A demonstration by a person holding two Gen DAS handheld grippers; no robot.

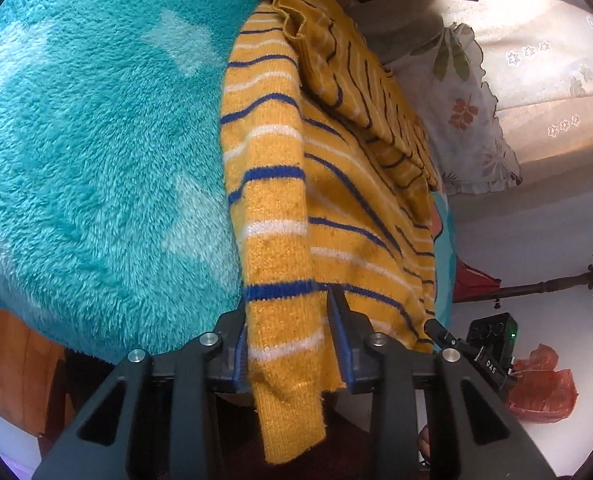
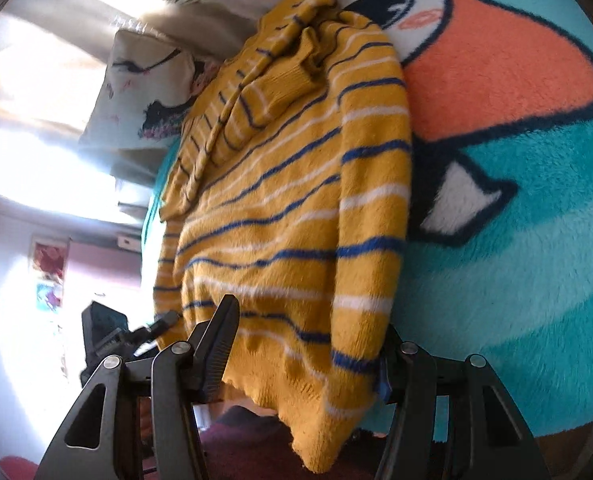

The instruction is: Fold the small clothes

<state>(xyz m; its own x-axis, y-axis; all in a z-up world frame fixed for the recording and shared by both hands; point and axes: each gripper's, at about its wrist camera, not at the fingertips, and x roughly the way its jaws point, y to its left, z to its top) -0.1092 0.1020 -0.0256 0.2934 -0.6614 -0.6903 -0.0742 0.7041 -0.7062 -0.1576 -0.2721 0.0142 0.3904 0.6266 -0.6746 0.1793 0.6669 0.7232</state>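
A yellow knit sweater [image 1: 336, 184] with blue and white stripes lies on a fluffy teal blanket [image 1: 96, 140]. Its sleeves are folded in over the body. My left gripper [image 1: 288, 312] has the sweater's bottom hem between its fingers, jaws spread around the fabric. In the right wrist view the same sweater [image 2: 288, 208] fills the middle. My right gripper [image 2: 308, 336] holds the other hem corner between its fingers, which stand wide. The hem hangs over the blanket's near edge in both views.
The blanket shows an orange and white cartoon figure [image 2: 496, 64] to the right of the sweater. Floral pillows [image 1: 468, 112] lie beyond the sweater's far end. A dark coat stand [image 1: 556, 280] and a red bag [image 1: 544, 388] stand off the bed.
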